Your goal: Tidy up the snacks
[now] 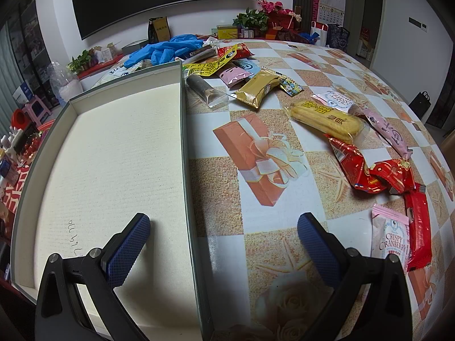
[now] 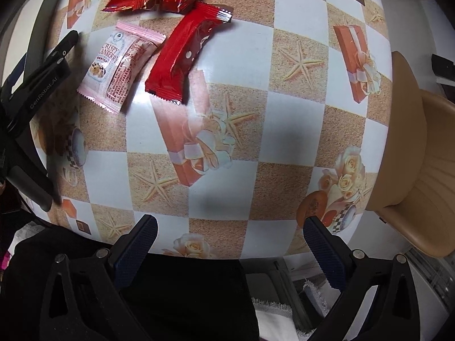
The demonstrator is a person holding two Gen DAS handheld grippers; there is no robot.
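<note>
A shallow grey box (image 1: 183, 142) with a white foam floor lies on the left of the table. Snack packets lie scattered to its right: a yellow cake (image 1: 327, 120), a gold packet (image 1: 258, 86), crumpled red packets (image 1: 375, 170), a red bar (image 1: 418, 233) and a pink Crispy Cranberry packet (image 1: 389, 236). My left gripper (image 1: 224, 244) is open and empty, straddling the box's right wall. My right gripper (image 2: 230, 241) is open and empty over the table's near edge. The cranberry packet (image 2: 119, 65) and red bar (image 2: 182, 51) lie ahead of it, to the left.
Blue gloves (image 1: 165, 48) and more packets lie behind the box. A tan chair (image 2: 421, 156) stands off the table's right edge. The left gripper's body (image 2: 34, 91) shows at the left of the right wrist view. Shelves with plants and boxes line the far wall.
</note>
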